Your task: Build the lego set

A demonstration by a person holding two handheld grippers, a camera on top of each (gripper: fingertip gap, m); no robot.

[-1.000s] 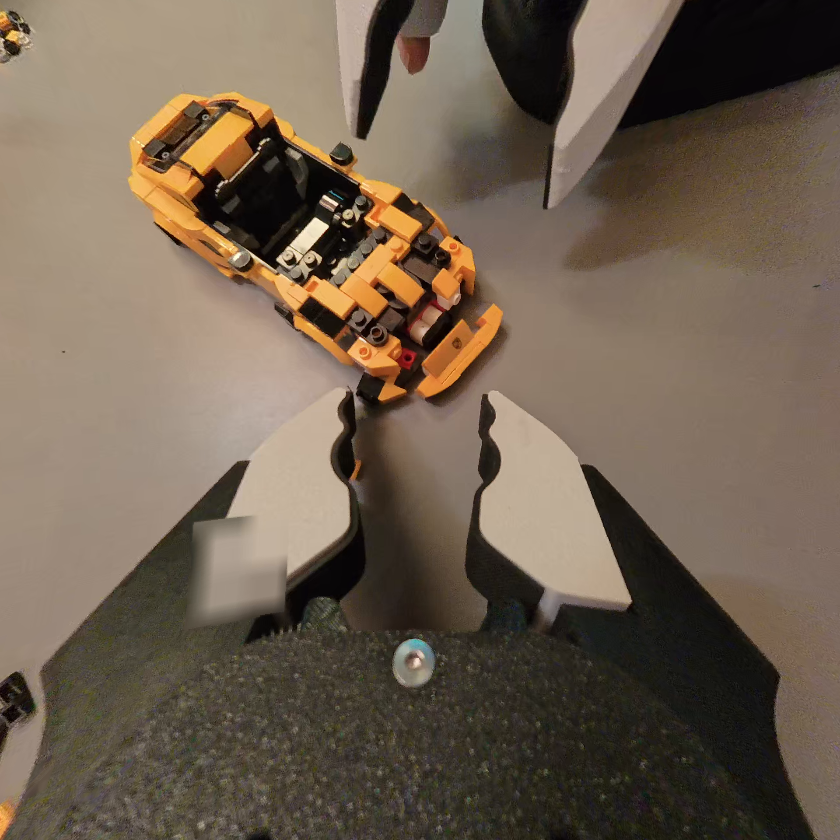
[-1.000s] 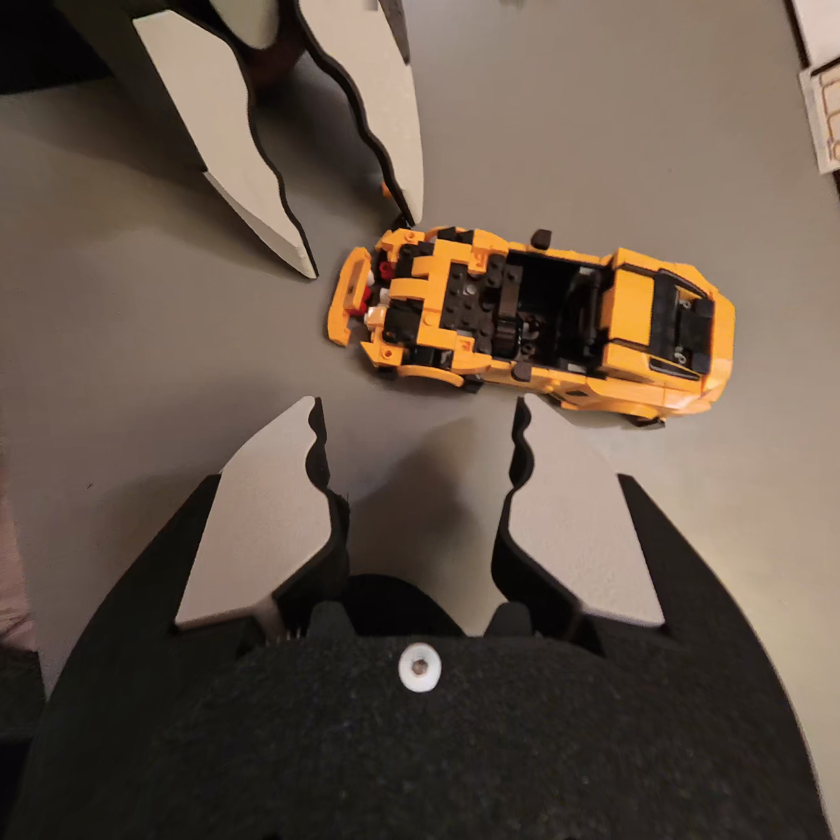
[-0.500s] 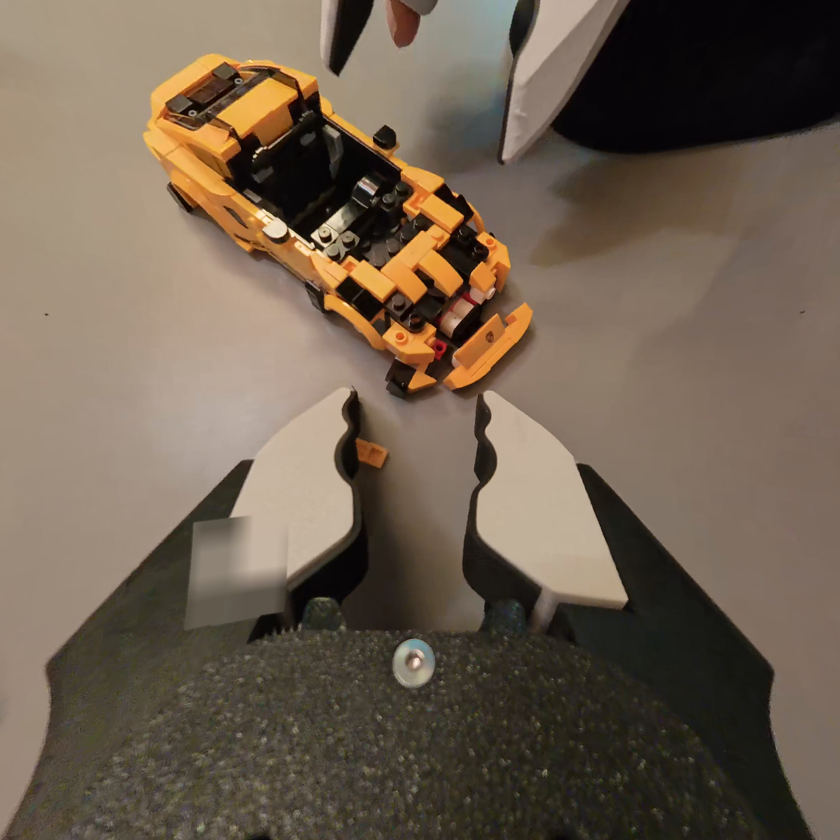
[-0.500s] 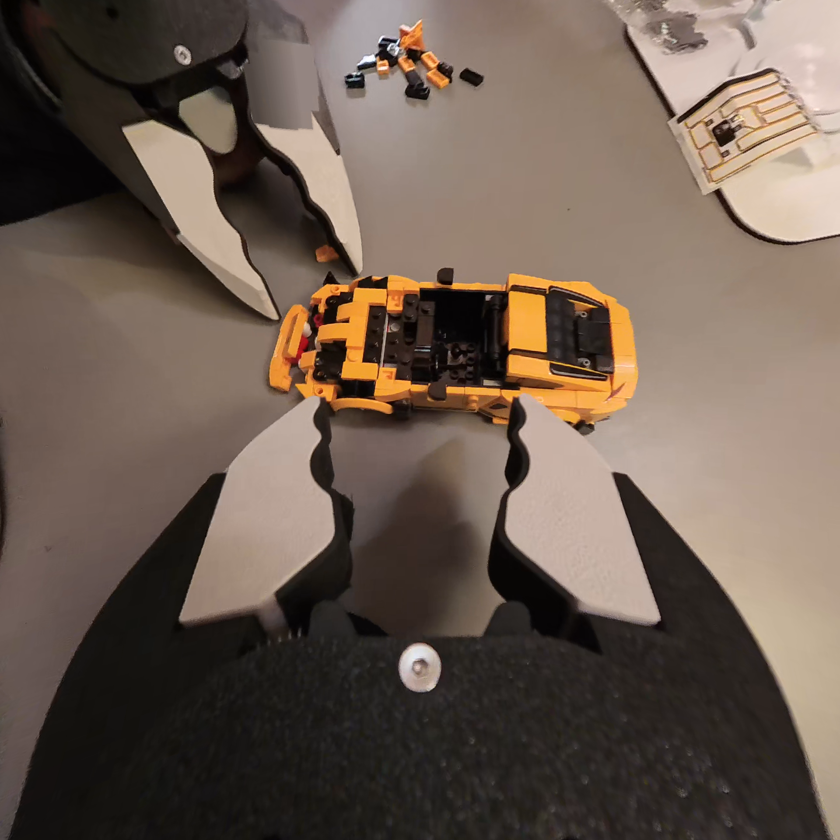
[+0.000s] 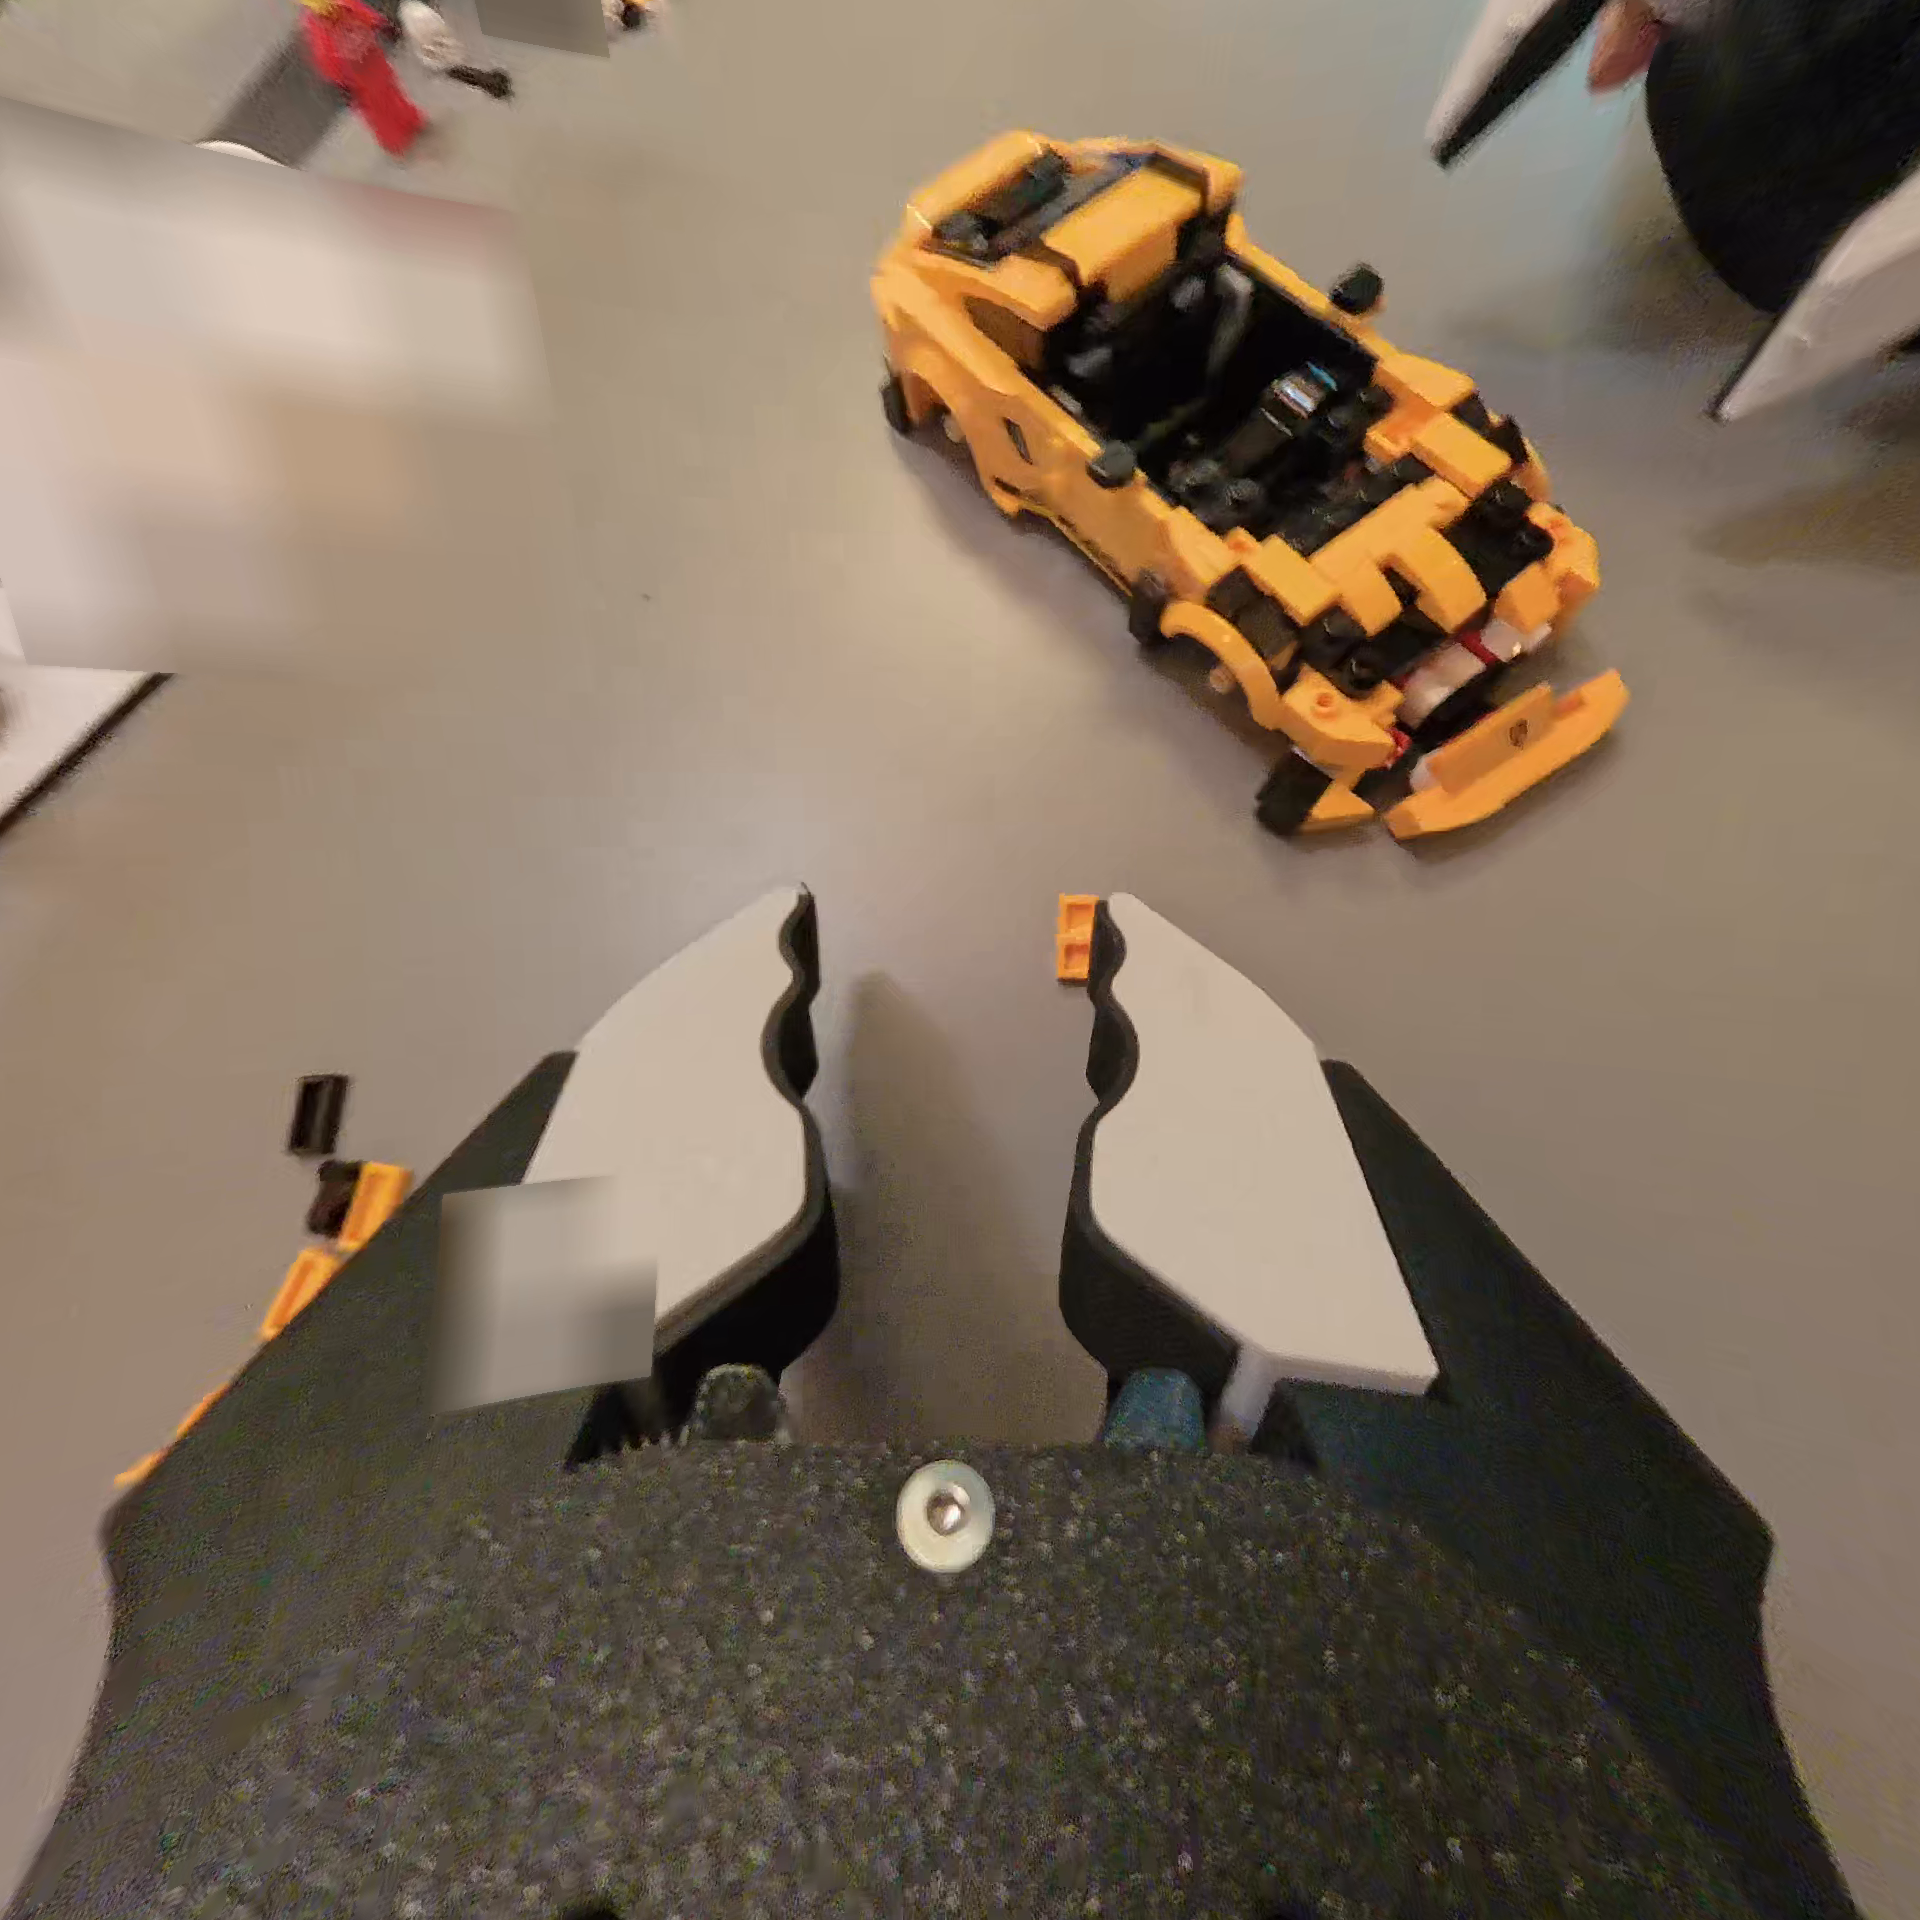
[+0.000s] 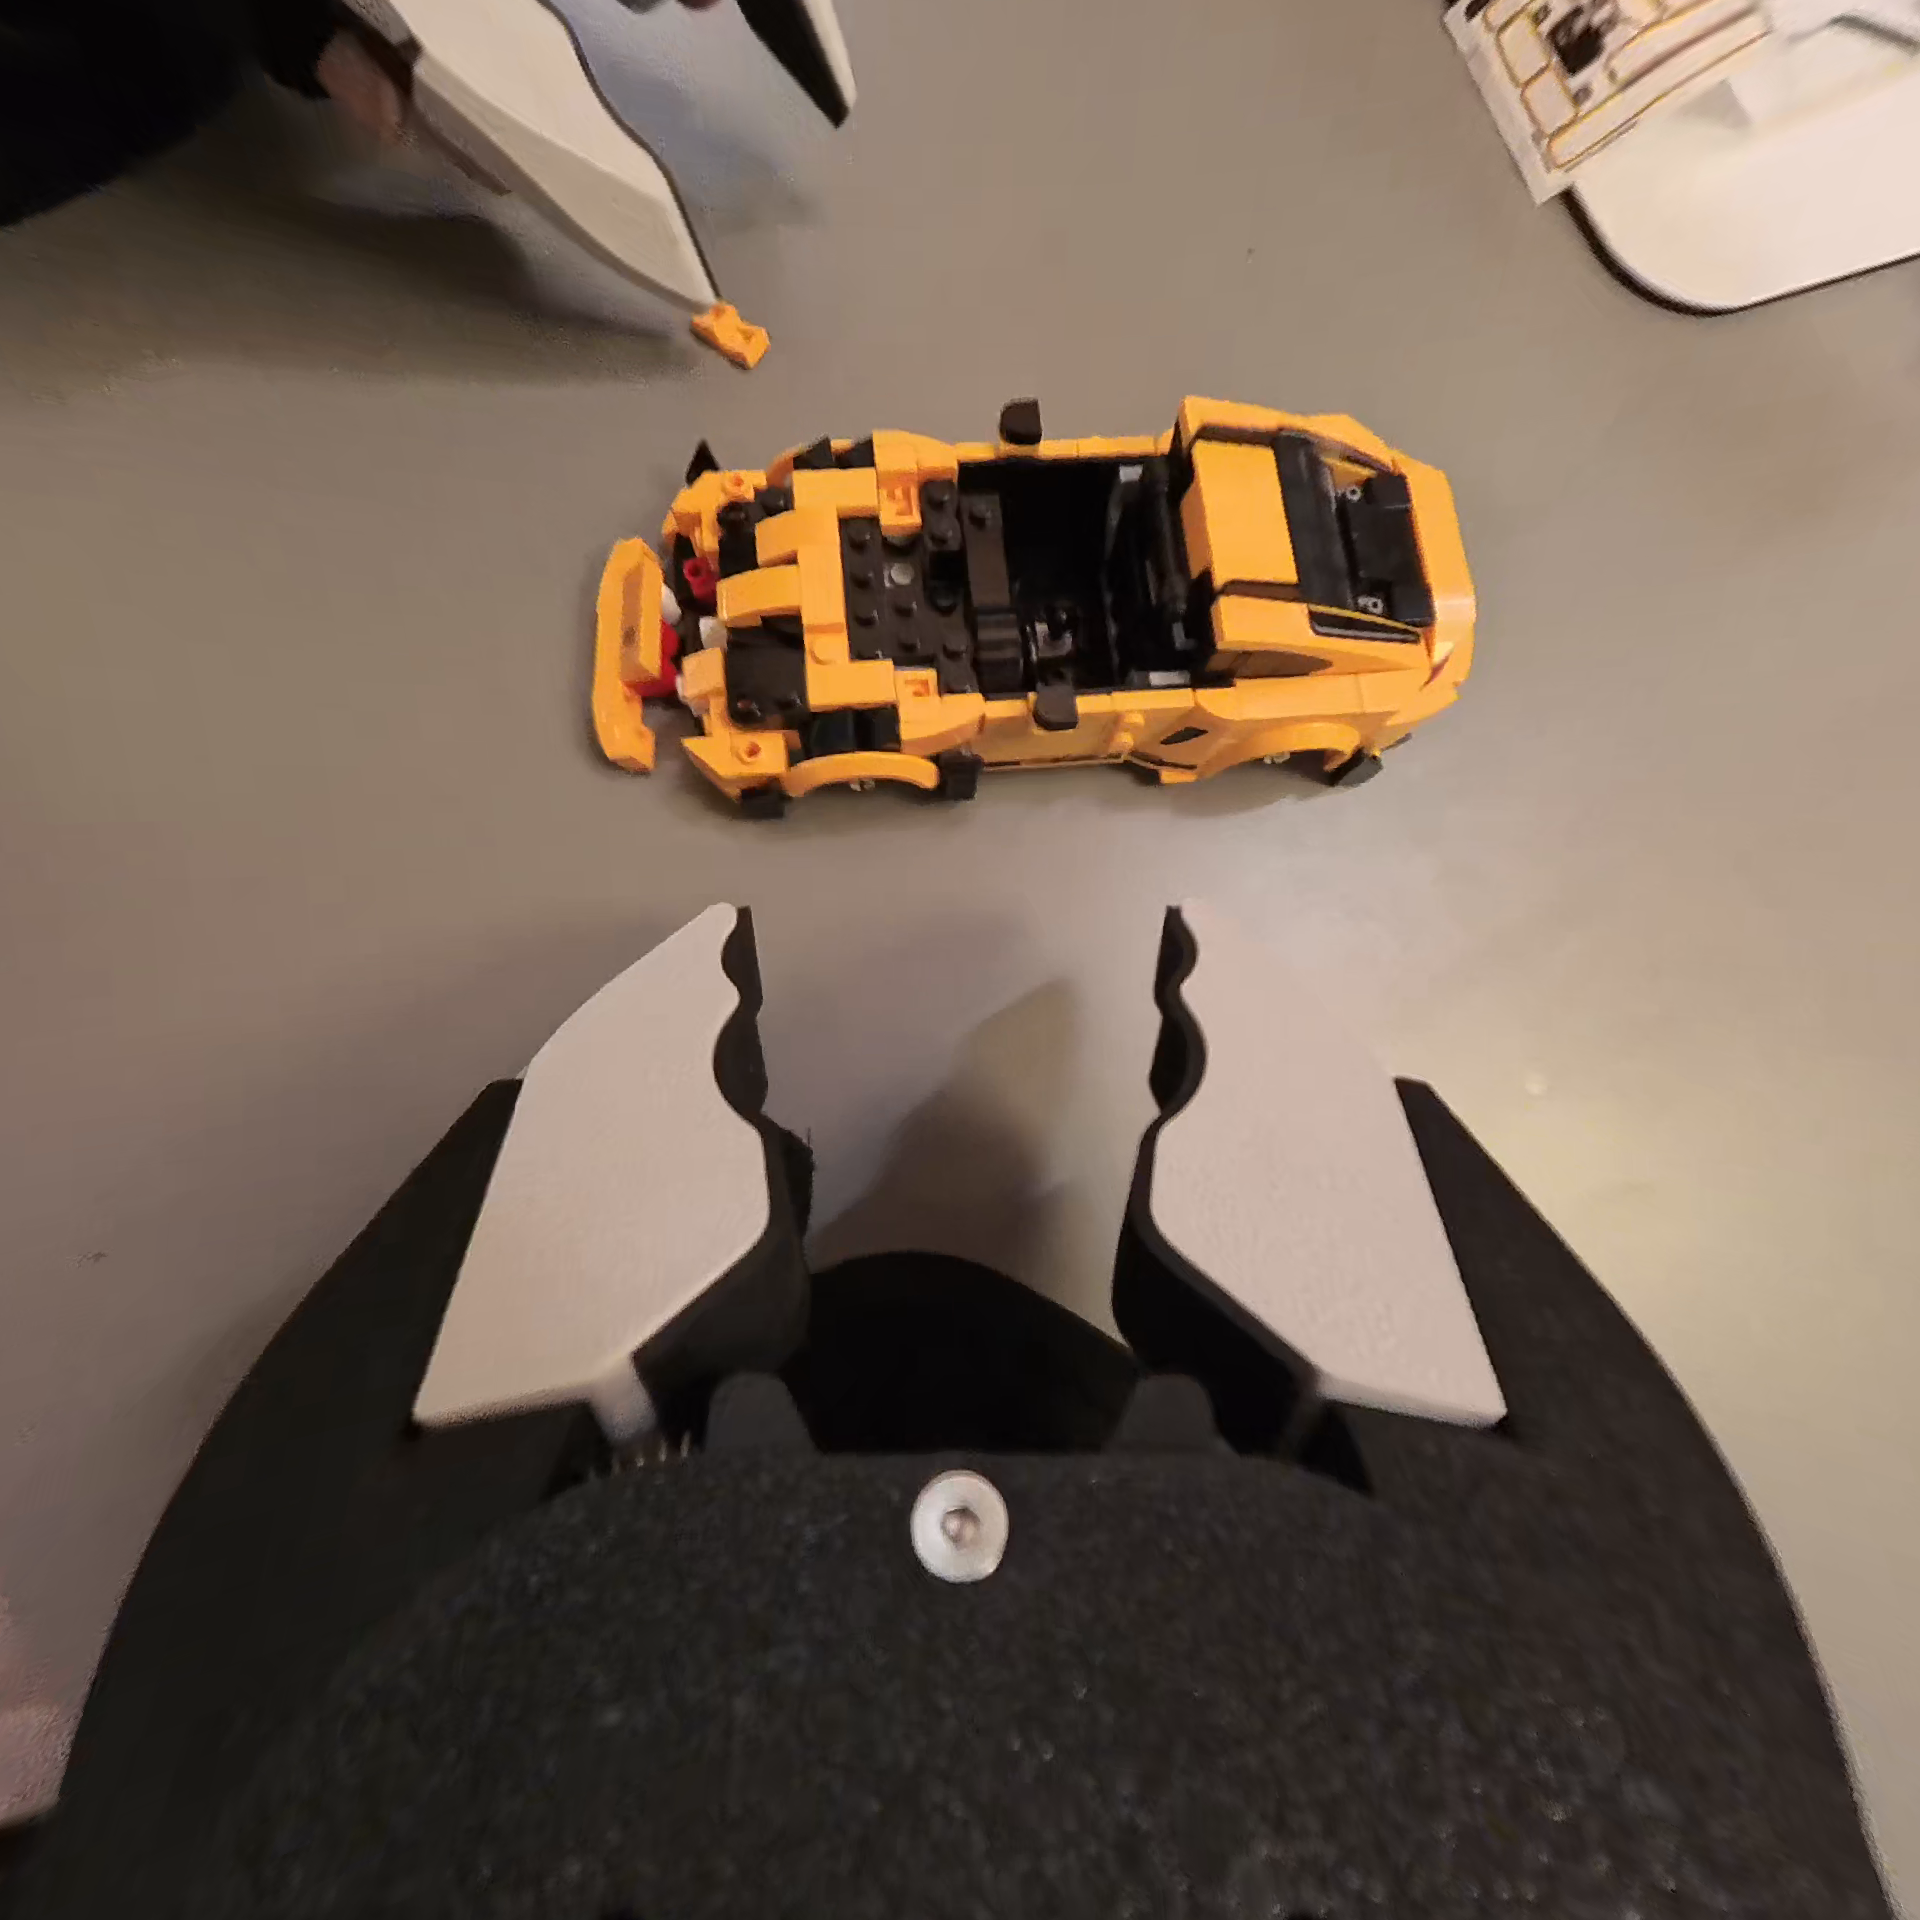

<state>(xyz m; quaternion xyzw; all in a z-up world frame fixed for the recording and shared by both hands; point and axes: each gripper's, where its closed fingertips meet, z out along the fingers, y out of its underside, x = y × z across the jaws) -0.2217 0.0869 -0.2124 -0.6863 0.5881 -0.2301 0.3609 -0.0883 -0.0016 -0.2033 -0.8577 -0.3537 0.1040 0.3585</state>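
Observation:
An orange and black lego car (image 5: 1226, 457) with an open cockpit stands on the grey table; it also shows in the right wrist view (image 6: 1039, 603). A small orange lego plate (image 5: 1076, 937) lies on the table just inside my left gripper's right fingertip; in the right wrist view the plate (image 6: 730, 335) lies by that gripper's tip, left of the car's spoiler end. My left gripper (image 5: 956, 914) is open and empty, short of the car. My right gripper (image 6: 956, 920) is open and empty, a little short of the car's side.
Loose black and orange pieces (image 5: 332, 1164) lie left of my left gripper. A white tray (image 6: 1766, 229) with a printed sheet (image 6: 1600, 73) sits at the back right in the right wrist view. A red figure (image 5: 364, 62) lies far back left.
My left gripper has swung left and back from the car; the small orange plate now lies by its right fingertip, not its left. My right gripper has pulled back from the car.

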